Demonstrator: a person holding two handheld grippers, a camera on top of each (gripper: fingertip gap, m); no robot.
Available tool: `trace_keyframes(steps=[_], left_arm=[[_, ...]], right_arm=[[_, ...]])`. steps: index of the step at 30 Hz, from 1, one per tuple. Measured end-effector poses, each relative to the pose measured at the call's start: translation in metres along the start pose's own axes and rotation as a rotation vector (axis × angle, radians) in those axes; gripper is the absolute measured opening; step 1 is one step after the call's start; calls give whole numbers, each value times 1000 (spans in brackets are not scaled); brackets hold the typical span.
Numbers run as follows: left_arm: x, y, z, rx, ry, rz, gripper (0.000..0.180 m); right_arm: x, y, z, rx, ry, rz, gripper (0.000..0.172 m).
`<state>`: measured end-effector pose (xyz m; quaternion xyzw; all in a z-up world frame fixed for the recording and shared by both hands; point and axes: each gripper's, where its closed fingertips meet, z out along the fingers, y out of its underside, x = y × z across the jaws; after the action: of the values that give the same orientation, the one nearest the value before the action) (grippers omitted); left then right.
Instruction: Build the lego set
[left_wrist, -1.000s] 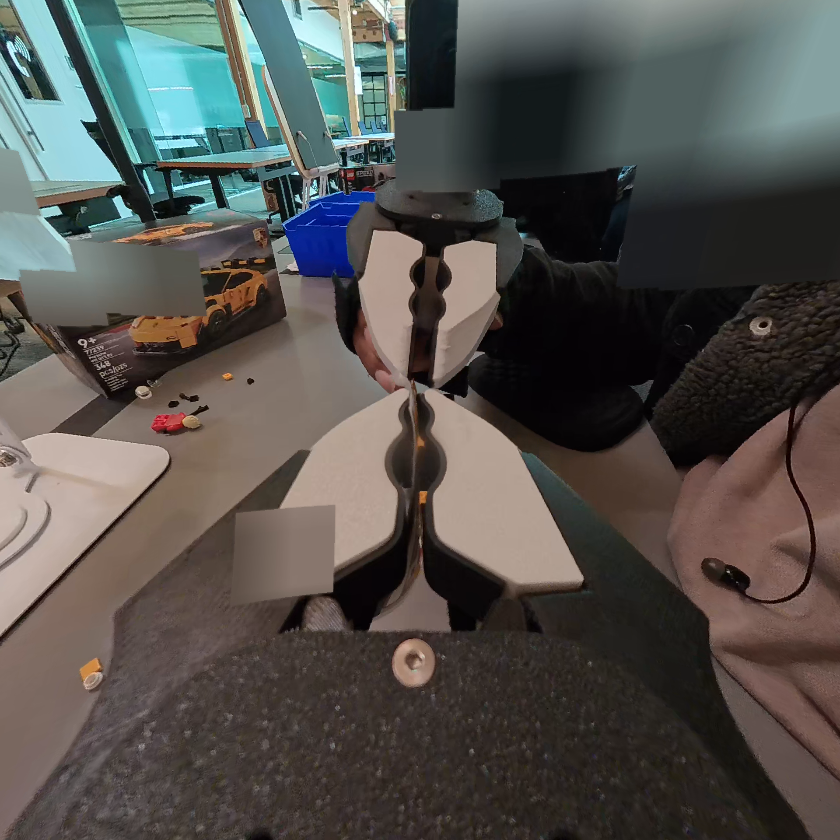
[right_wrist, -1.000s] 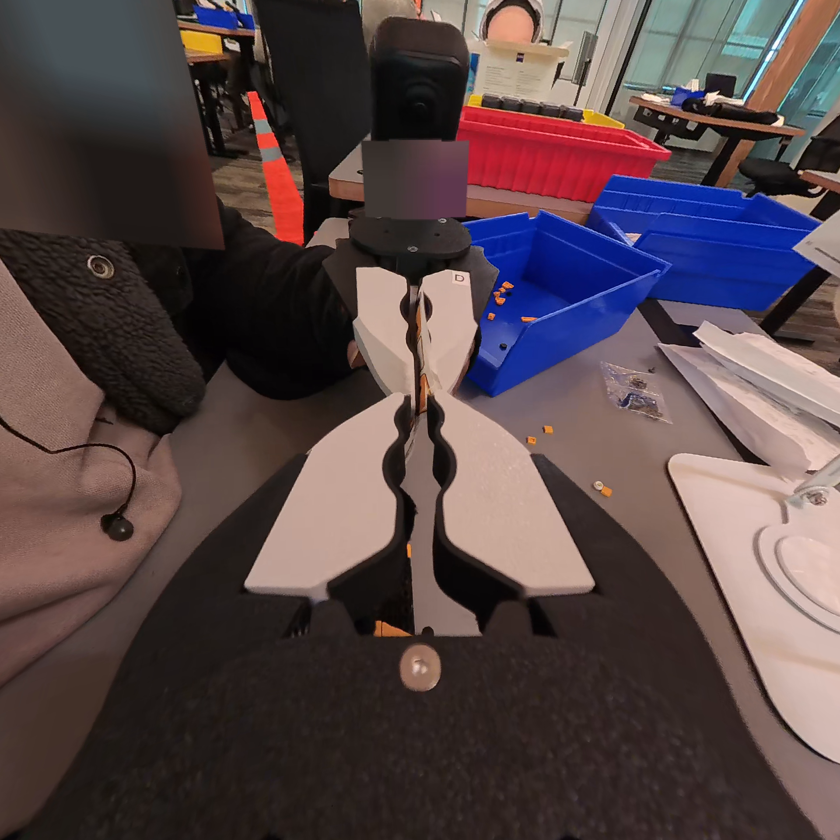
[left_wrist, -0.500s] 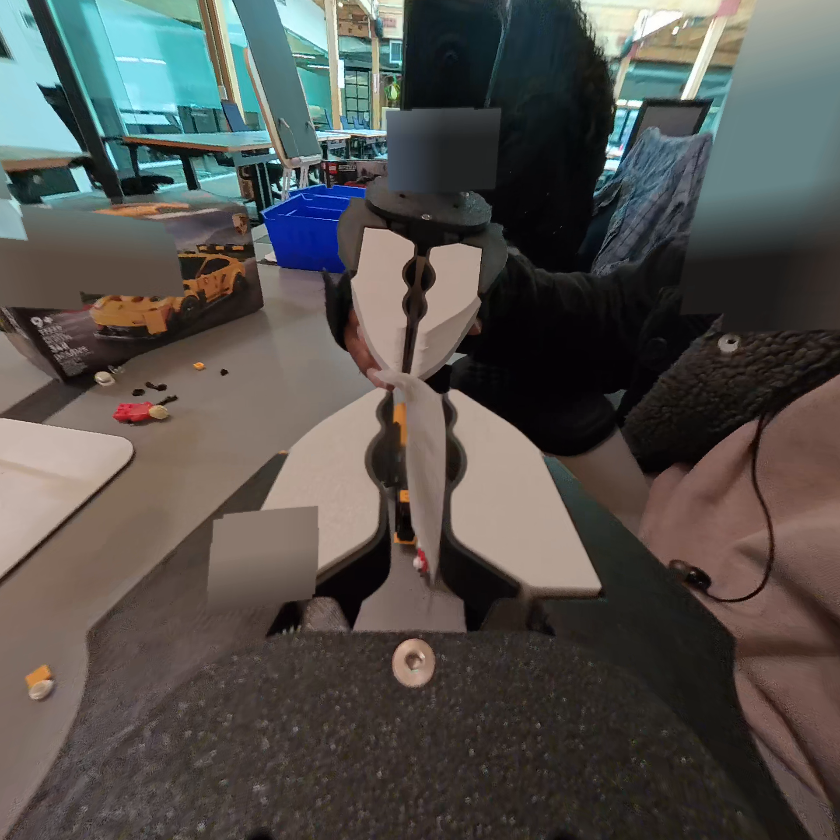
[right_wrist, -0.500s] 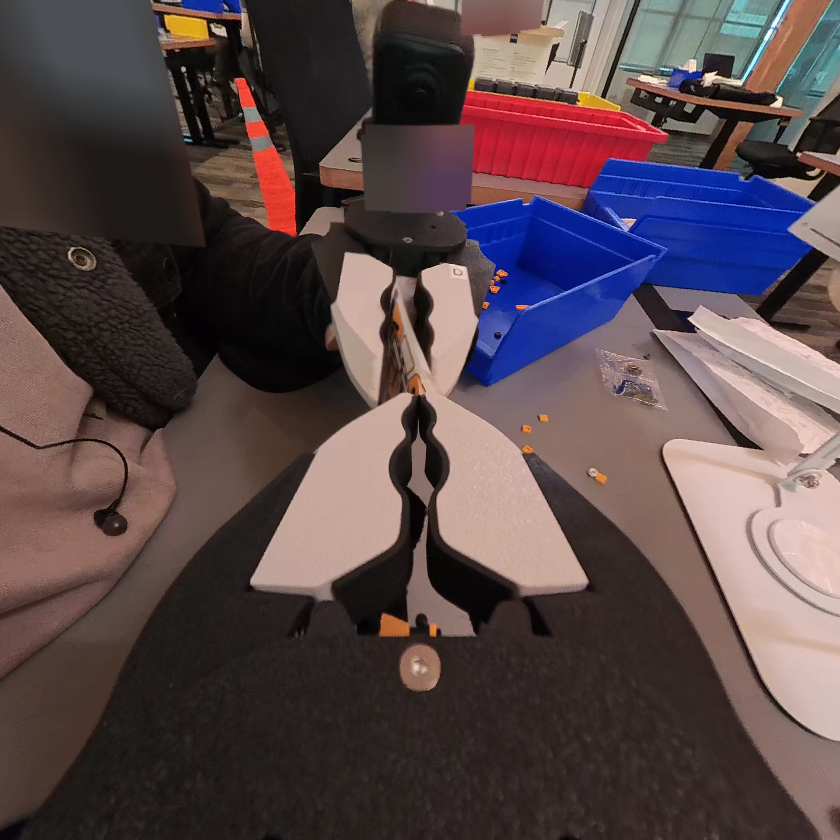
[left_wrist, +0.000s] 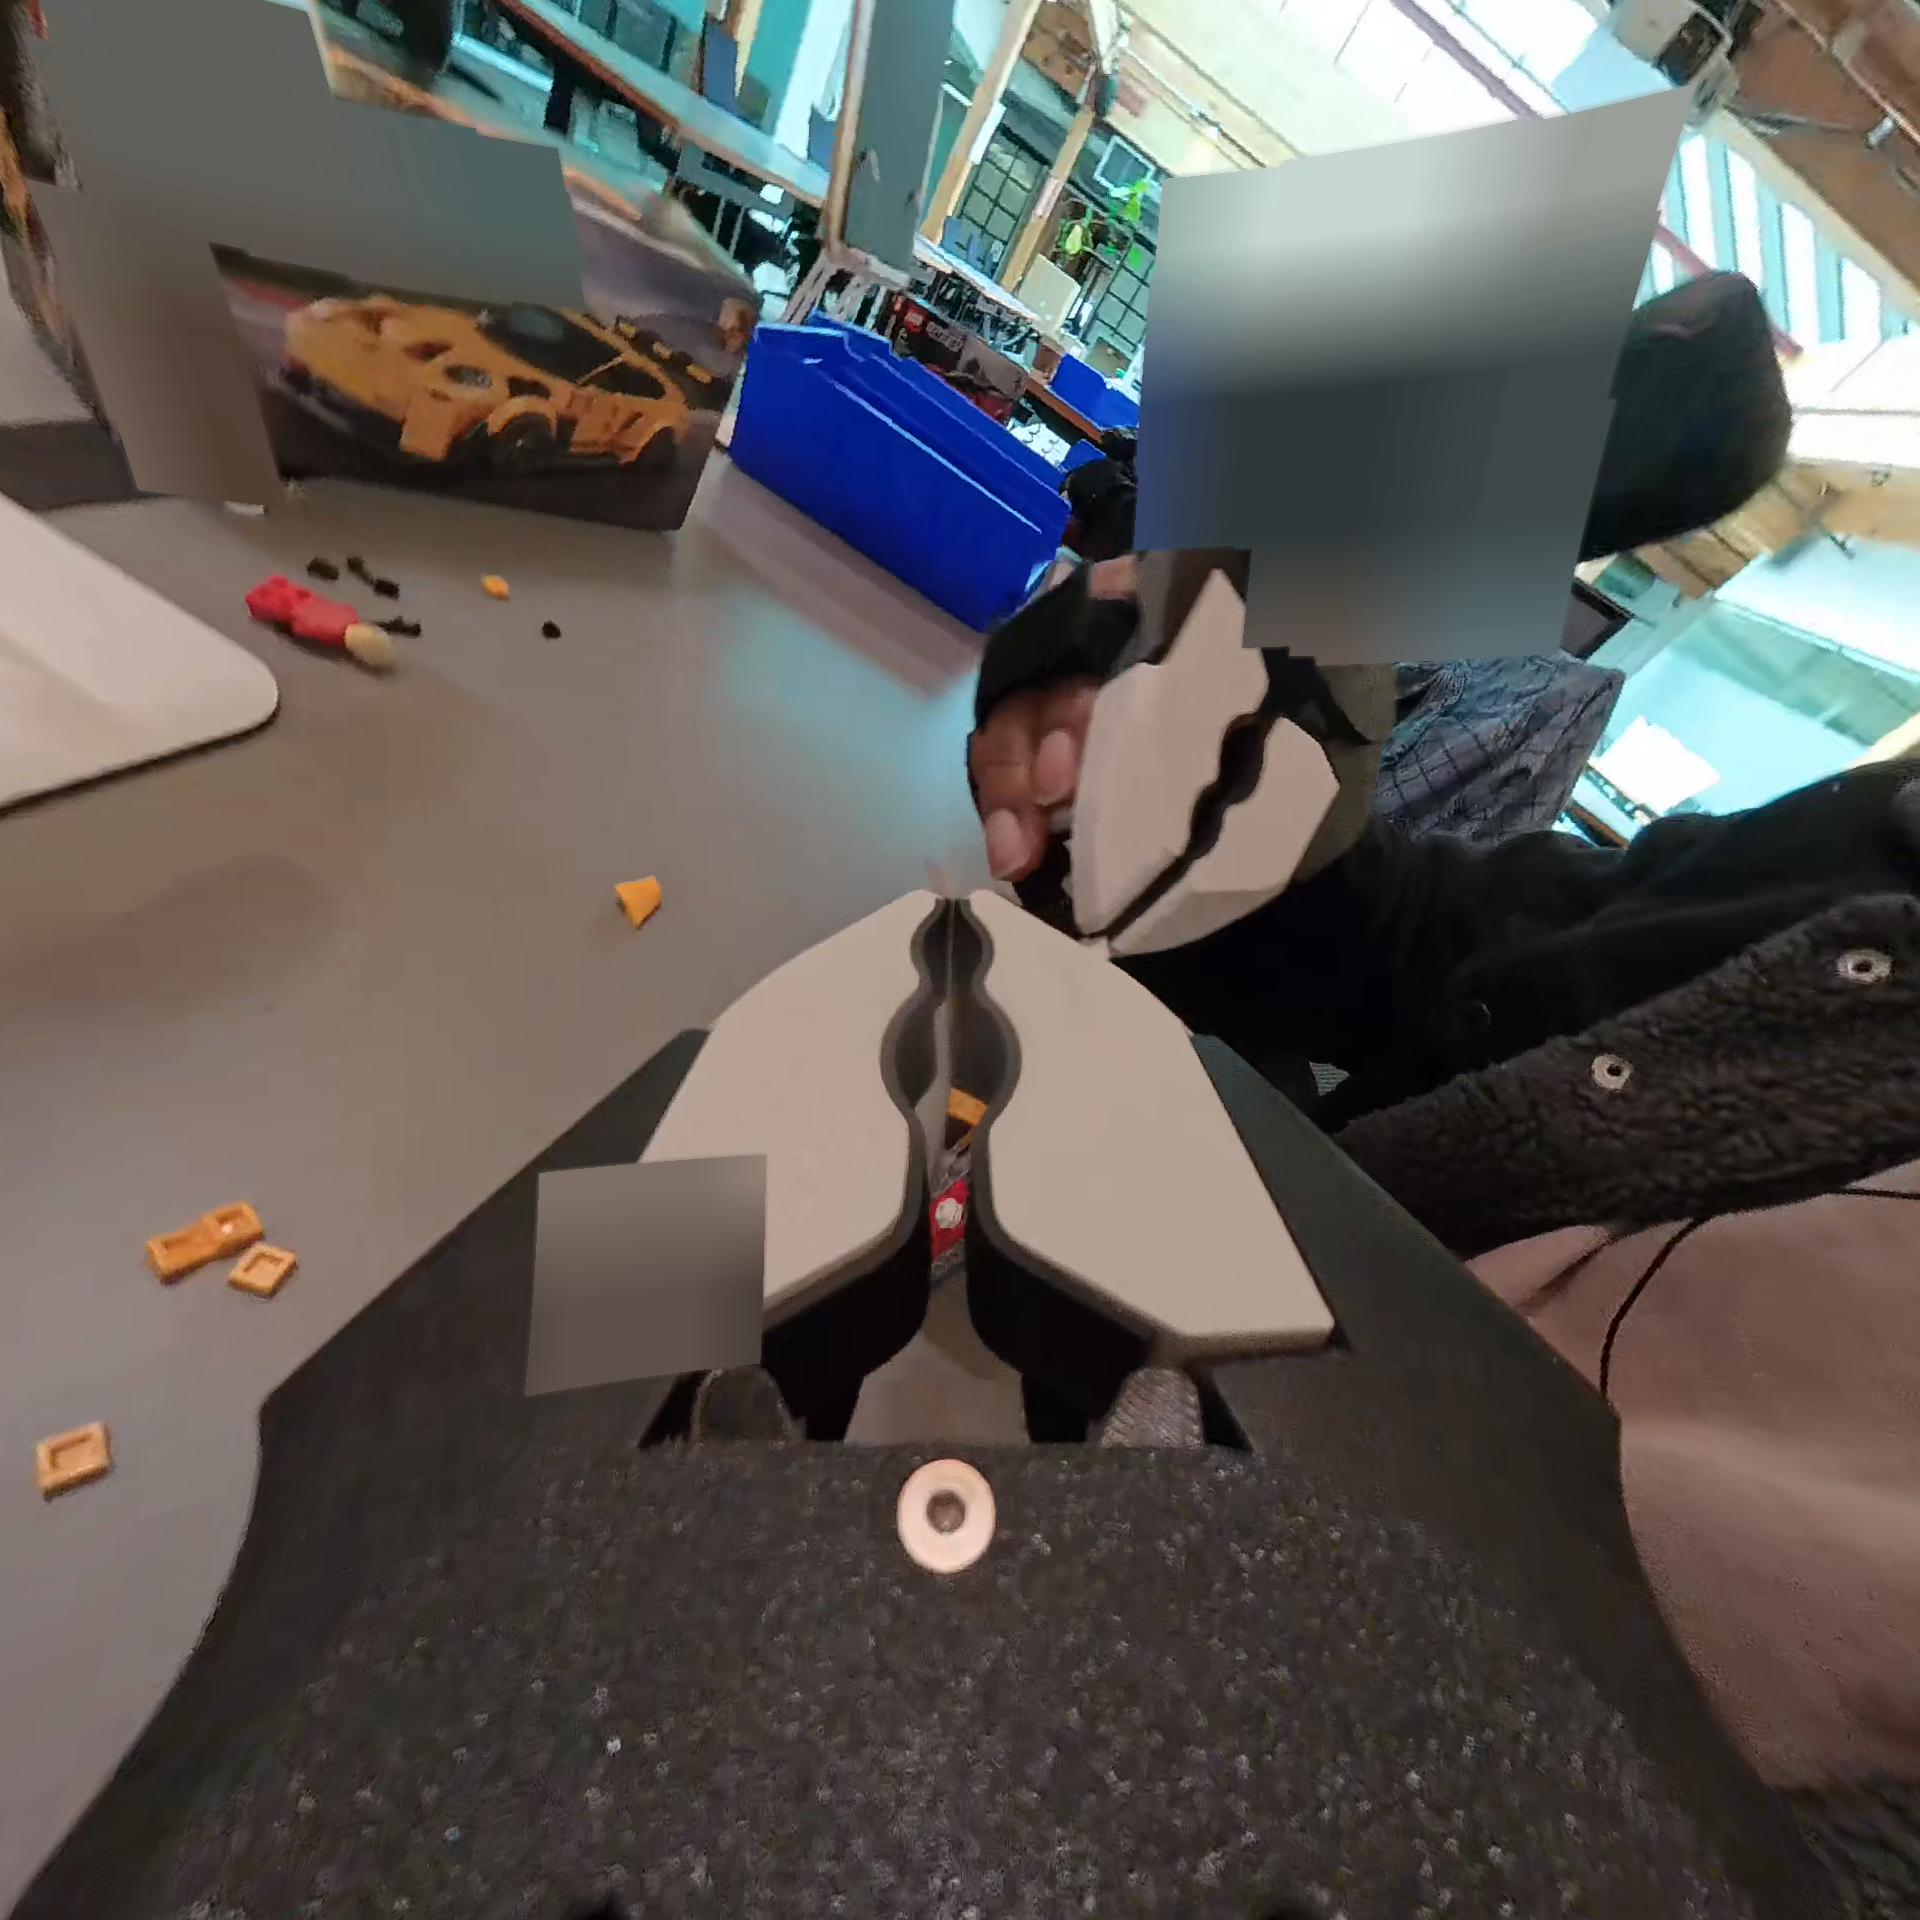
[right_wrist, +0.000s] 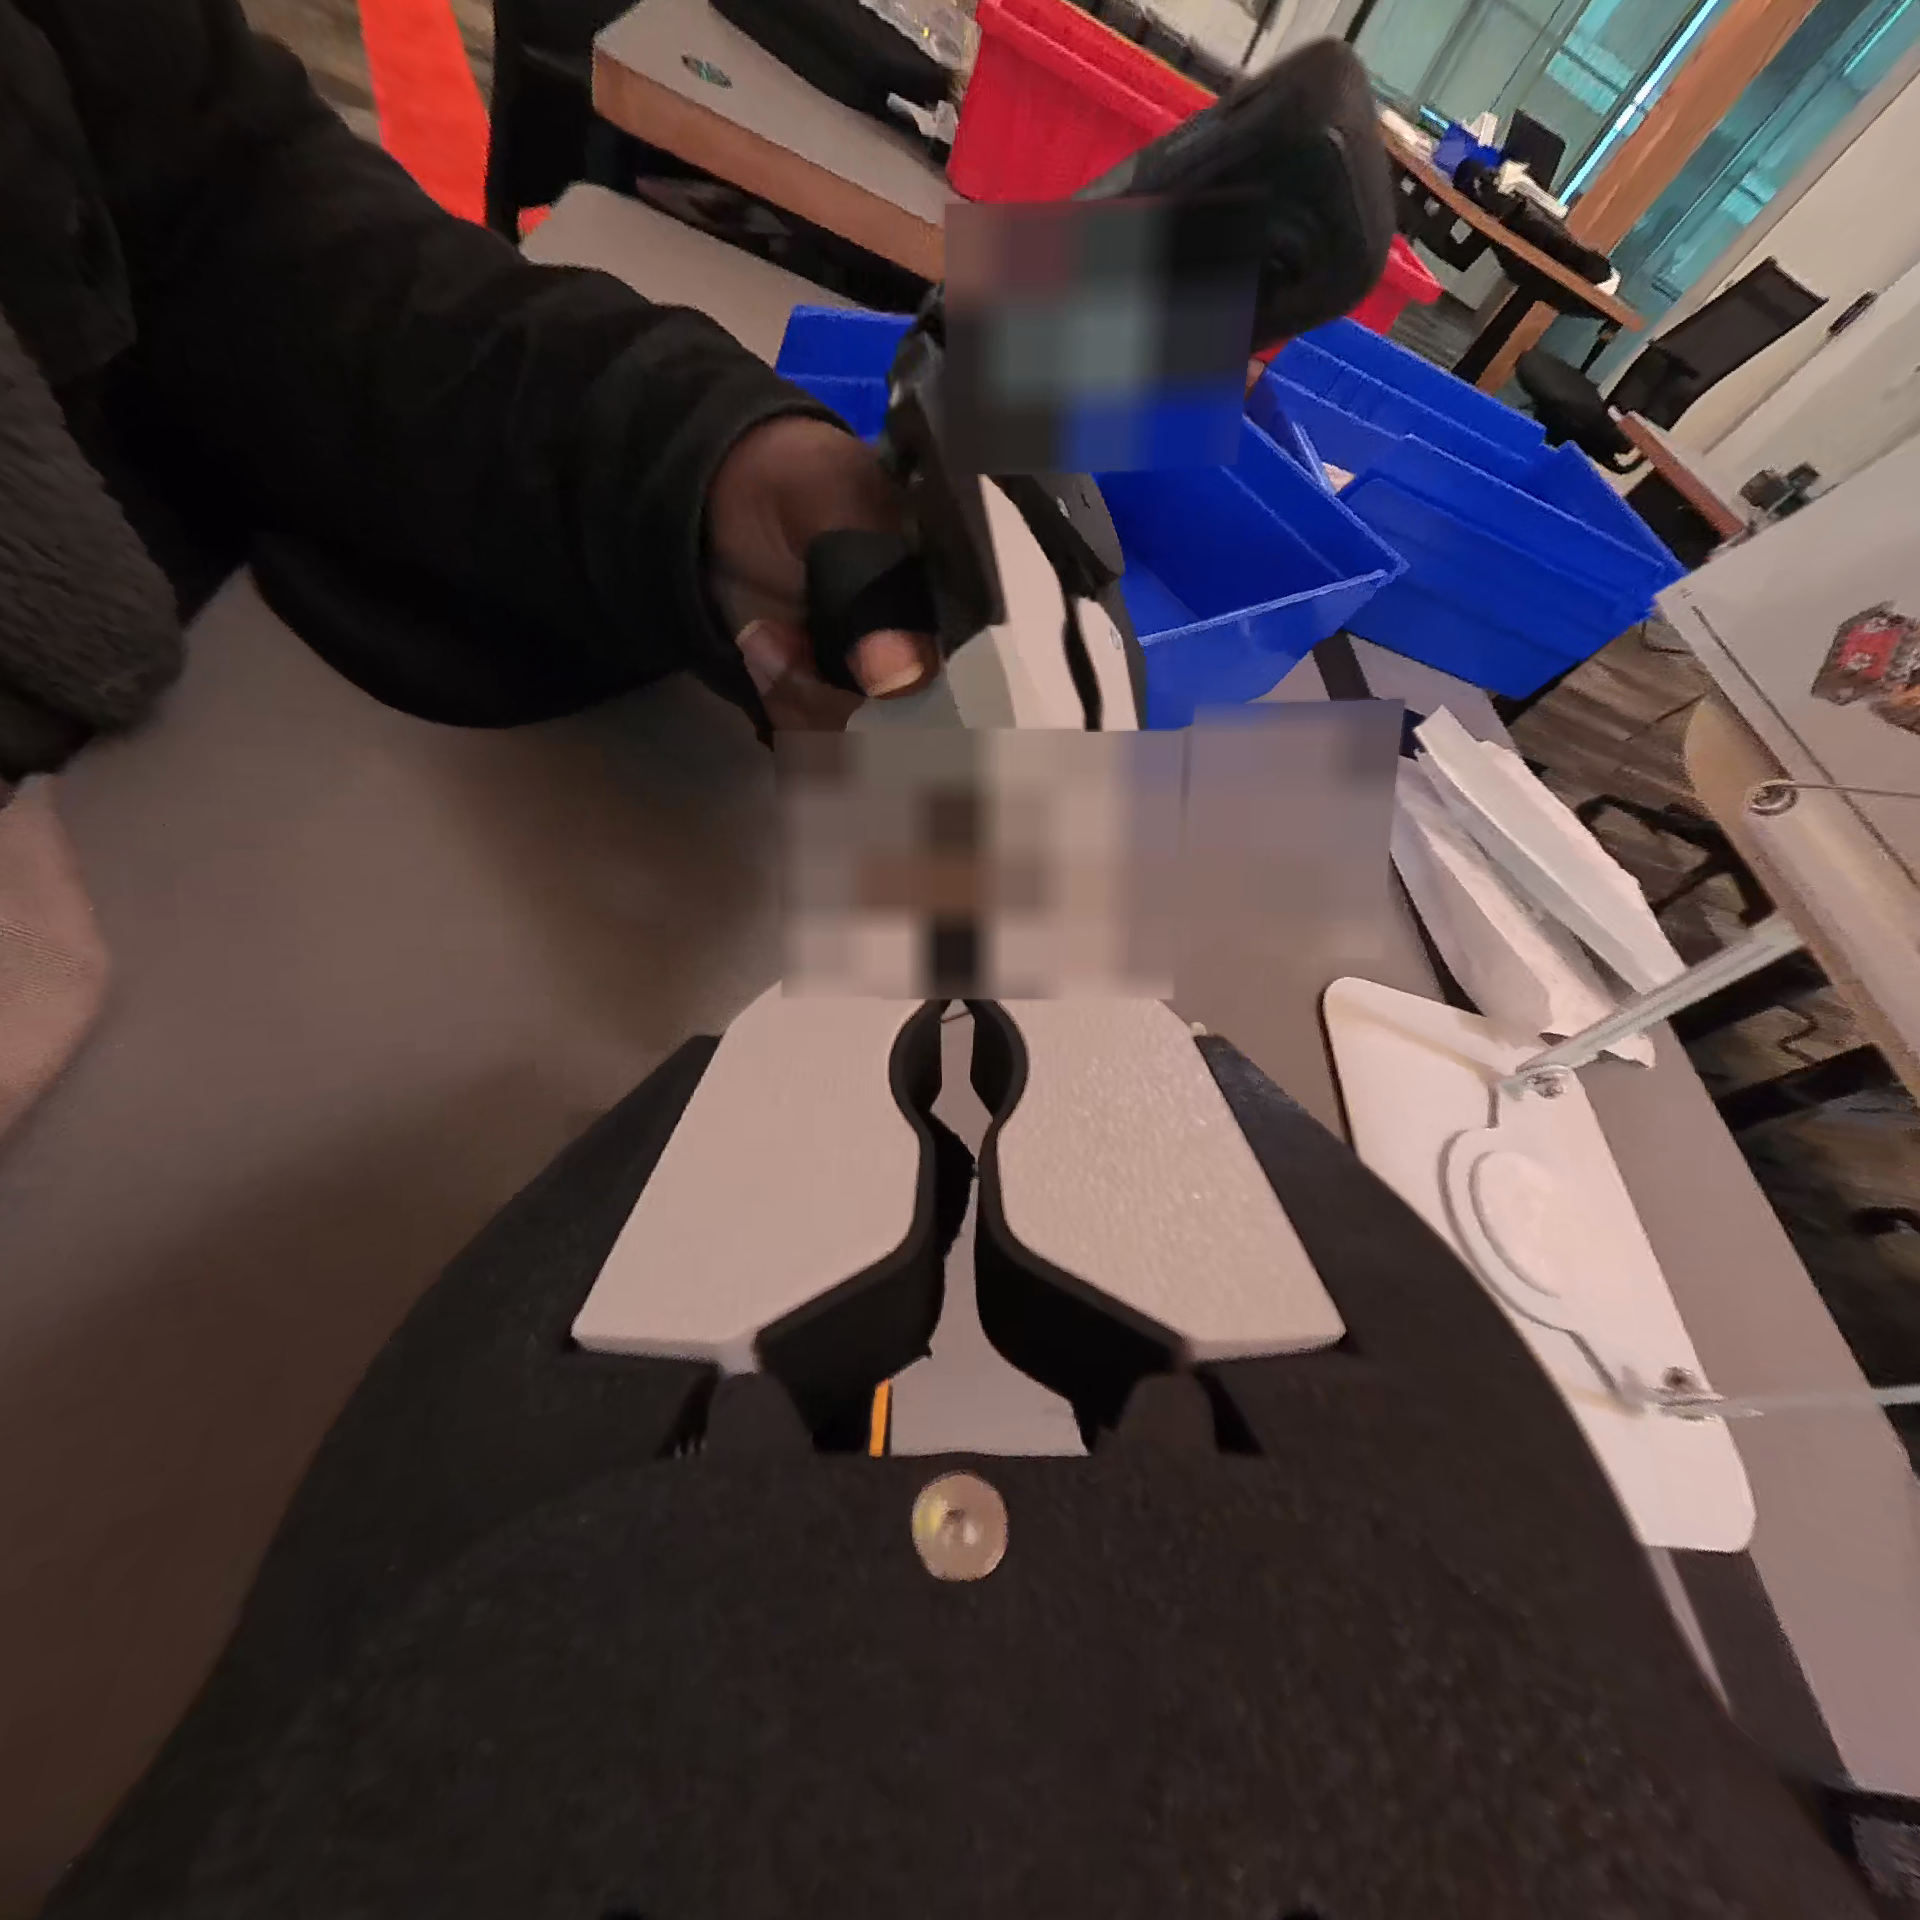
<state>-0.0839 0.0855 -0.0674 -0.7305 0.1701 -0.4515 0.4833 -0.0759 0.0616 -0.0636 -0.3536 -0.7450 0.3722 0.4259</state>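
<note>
Both grippers, tip-to-tip earlier, have parted: left gripper (left_wrist: 951, 904) clamps a thin bag (left_wrist: 948, 997), right gripper (left_wrist: 1108, 931) clenched.

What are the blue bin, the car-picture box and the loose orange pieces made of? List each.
Blue bin: probably moulded plastic, semi-glossy; uniform colour, stepped rim.
Car-picture box: printed cardboard, it seems; flat panels, crisp edges.
Orange pieces: likely hard plastic, smooth; tiny sharp-cornered moulded shapes.

A thin clear plastic bag (left_wrist: 948, 997) stands edge-on, pinched between the closed left tongs (left_wrist: 951, 906), orange and red bricks showing inside it below the tips.
</note>
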Motion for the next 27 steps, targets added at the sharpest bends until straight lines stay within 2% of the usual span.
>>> trace_keyframes(steps=[3,7,13,19,23,27], left_arm=[[-14,7,1,-26,-48,-53,0],[-36,22,2,-78,-136,-91,5],[-59,28,0,-128,-308,70,32],[-69,19,-6,-117,-431,237,41],[-60,0,-11,-35,-460,375,41],[-38,-7,-7,32,-344,403,30]], right_arm=[[1,-1,-1,4,2,8,0],[15,-6,-13,68,4,125,0],[28,-3,-21,76,32,190,0],[30,0,-21,67,34,215,0],[34,-1,-26,79,36,235,0],[36,-2,-32,95,13,285,0]])
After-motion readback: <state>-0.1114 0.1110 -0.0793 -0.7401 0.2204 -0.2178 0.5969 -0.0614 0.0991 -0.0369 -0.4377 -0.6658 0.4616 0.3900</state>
